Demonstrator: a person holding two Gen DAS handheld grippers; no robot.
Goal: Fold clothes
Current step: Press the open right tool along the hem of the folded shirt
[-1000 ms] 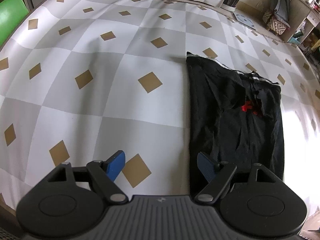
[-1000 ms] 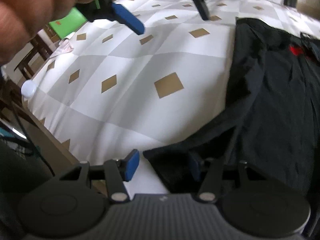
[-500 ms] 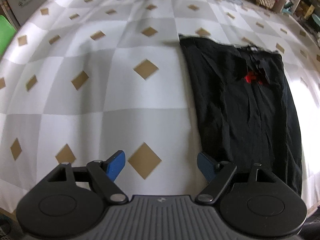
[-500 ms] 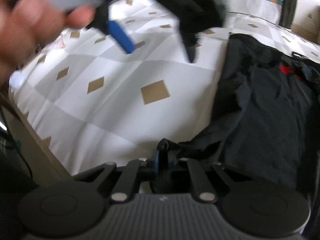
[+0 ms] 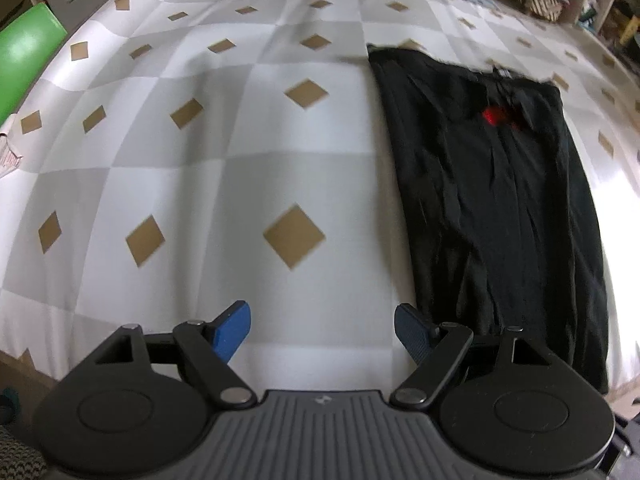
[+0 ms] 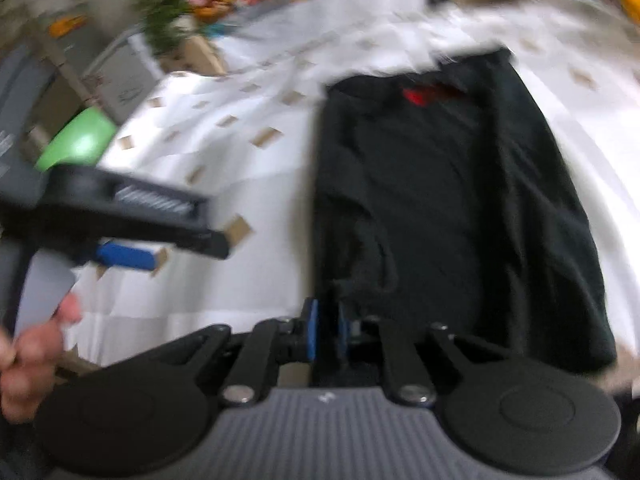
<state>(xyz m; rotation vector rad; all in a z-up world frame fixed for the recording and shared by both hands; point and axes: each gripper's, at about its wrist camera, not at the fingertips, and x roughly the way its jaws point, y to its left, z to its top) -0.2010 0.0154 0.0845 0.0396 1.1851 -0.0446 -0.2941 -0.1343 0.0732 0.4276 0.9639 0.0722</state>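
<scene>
Bare checked cloth (image 5: 224,184) lies left of the black garment (image 5: 492,200), unobstructed.

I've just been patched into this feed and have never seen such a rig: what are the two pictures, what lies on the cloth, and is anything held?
There is no robot arm: a person carries a two-finger gripper in each hand, and each has a fisheye camera looking forward along its blue-padded fingers. The left wrist view shows the left gripper open and empty above a white and grey checked cloth with tan diamonds. A black garment with a red mark lies flat on it. The right wrist view is blurred, but the right gripper is shut on the garment's near edge. At its left you see the person's hand holding the left gripper.
</scene>
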